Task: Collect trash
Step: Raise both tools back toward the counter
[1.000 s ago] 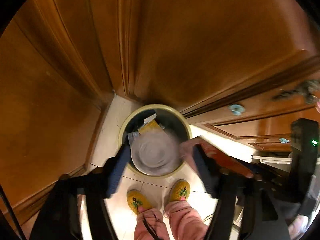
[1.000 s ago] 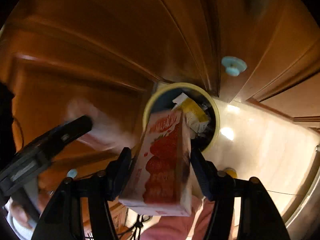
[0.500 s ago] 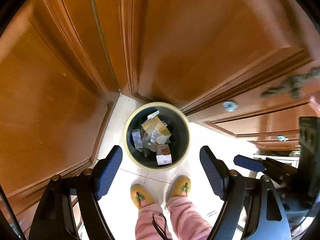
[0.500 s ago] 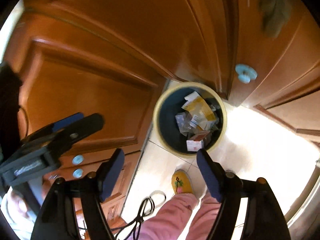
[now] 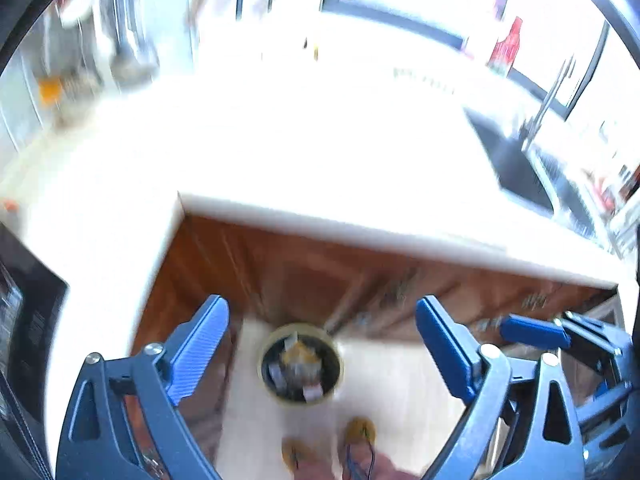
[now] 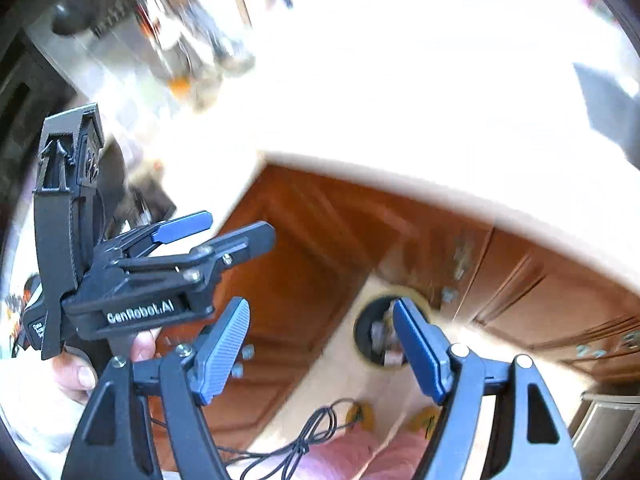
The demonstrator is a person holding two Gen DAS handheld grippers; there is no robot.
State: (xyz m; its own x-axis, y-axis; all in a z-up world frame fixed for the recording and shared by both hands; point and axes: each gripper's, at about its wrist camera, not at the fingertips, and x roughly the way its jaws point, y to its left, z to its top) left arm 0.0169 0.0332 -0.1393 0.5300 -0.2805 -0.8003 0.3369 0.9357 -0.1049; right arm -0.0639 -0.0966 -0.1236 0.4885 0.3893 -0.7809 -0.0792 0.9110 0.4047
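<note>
**Ana:** Trash (image 5: 299,368) sits down in the round bin (image 5: 265,364) on the pale floor (image 5: 392,376), right at the foot of the wooden cabinets (image 5: 304,272). Scraps of packaging, yellowish and white, though the blur hides the details.

**Ben:** Start closer. What about the left hand-held gripper (image 5: 322,350)?

**Ana:** Its jaws are opening, already spread wide, and there is nothing between the blue pads (image 5: 200,348). Only the bin shows through the gap, far below.

**Ben:** And the right hand-held gripper (image 6: 320,352)?

**Ana:** Wide too, and empty. From its own camera, one blue pad crosses in front of the bin (image 6: 368,312), without touching it. In the left wrist view the right one pokes in at the right edge.

**Ben:** Who holds them?

**Ana:** A person. A hand (image 6: 76,372) grips the handle of the left one, at the left of the right wrist view. Below are pink trouser legs (image 6: 360,456), yellow slippers (image 5: 360,432) just beside the bin, and a thin black cable (image 6: 308,440) hanging loose.

**Ben:** Farther off?

**Ana:** A white tabletop (image 5: 320,152) over the cabinets, washed out by glare. Beyond it, a dark sink (image 5: 516,164) with a tap (image 5: 548,100) at the right, a red-and-white carton (image 5: 506,46) near the window, and blurred metal things at the far left.
</note>
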